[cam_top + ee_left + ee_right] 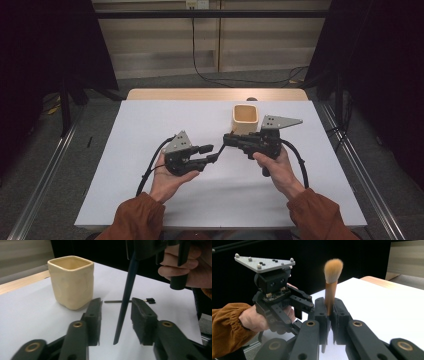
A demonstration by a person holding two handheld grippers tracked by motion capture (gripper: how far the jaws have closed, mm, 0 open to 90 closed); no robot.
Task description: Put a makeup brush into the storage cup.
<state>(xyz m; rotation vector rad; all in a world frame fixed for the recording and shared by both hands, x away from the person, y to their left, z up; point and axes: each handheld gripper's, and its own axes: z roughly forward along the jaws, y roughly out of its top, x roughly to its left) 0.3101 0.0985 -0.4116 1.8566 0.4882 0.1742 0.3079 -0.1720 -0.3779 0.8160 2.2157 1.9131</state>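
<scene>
In the high view you have two grippers, one cup and one white table. Your left gripper sits a little left of the middle of the frame, and your right gripper sits just right of the middle, with their tips close together. The cream cup stands upright just above the right gripper, in the upper middle of the frame, and you can see nothing inside it from here. The brush is too small to make out in this view. In the left gripper view you see one cup at the upper left, standing on the table, and its inside is hidden by the near wall. The dark handle of the makeup brush comes down between your left gripper's two jaws, near the middle of the frame. The jaws stand partly open with a gap on both sides of the handle, so they do not press it. One small thin black stick lies flat on the table just behind them. In the right gripper view your right gripper has its jaws closed tight on the brush, which stands straight up in the middle of the frame with its fluffy orange tip on top. Your left gripper shows at the left of this frame, held in your hand.
</scene>
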